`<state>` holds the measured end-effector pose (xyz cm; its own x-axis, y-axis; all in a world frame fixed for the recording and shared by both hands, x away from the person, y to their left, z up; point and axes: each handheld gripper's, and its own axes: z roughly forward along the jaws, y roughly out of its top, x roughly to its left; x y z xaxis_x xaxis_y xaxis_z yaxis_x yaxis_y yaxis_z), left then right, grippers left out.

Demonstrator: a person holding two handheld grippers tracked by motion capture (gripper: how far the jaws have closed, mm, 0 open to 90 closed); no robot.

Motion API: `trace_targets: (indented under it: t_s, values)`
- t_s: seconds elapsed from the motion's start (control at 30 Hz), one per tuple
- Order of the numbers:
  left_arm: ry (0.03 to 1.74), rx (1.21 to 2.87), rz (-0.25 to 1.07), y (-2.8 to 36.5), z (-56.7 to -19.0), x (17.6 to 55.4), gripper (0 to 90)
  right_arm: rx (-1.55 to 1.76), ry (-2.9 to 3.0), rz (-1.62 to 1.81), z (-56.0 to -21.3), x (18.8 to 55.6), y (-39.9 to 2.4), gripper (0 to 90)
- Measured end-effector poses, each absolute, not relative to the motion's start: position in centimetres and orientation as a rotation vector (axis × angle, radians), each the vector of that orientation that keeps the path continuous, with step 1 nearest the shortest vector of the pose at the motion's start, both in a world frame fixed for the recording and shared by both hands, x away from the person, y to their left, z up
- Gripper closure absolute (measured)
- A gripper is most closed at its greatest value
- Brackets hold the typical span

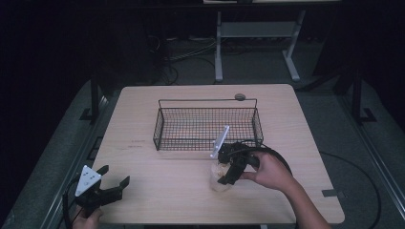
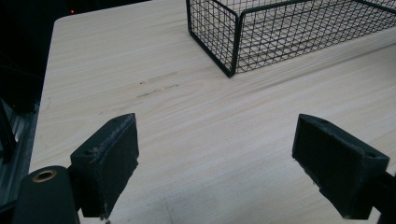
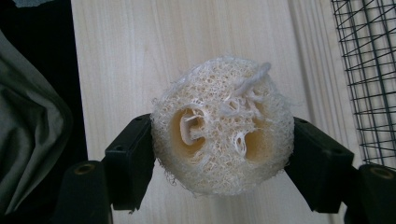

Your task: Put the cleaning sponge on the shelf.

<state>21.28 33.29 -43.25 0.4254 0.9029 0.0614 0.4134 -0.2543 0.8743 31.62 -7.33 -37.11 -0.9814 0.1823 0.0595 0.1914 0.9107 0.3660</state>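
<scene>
Now the right tool (image 3: 222,154) is pinching the loofah (image 3: 223,126) between both jaws, just in front of the wire basket (image 1: 207,125), while the left tool (image 2: 215,158) is gaping wide over bare worktop (image 2: 187,121).

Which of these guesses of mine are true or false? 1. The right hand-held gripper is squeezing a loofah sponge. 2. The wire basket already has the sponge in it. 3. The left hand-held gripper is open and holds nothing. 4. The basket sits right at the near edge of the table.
1. True: the right hand-held gripper has its jaws shut on the loofah sponge.
2. False: the wire basket looks empty; the sponge is held outside it, on its near side.
3. True: the left hand-held gripper has its jaws wide apart over bare table.
4. False: the basket sits toward the far half.
</scene>
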Motion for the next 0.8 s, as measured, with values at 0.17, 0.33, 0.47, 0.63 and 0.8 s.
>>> trace_targets:
  t_s: [0.17,0.33,0.47,0.63,0.8]
  values:
    - [1.125,1.844,0.740,33.3,-43.3,21.3,13.8,-0.291,-3.052,-0.572,-36.6,32.0,-7.3,28.8]
    - [1.128,1.837,0.743,33.3,-43.2,21.2,13.8,-0.287,-3.067,-0.569,-35.7,32.6,-7.3,28.8]
    - [1.128,1.837,0.743,33.4,-43.2,21.3,13.8,-0.287,-3.067,-0.576,-35.2,32.9,-7.3,28.8]
    - [1.130,1.836,0.743,33.5,-43.2,21.2,13.8,-0.287,-3.077,-0.575,-34.4,33.5,-7.2,28.8]
    - [1.130,1.833,0.743,33.5,-43.2,21.2,13.8,-0.298,-3.083,-0.576,-33.7,34.1,-7.3,28.8]
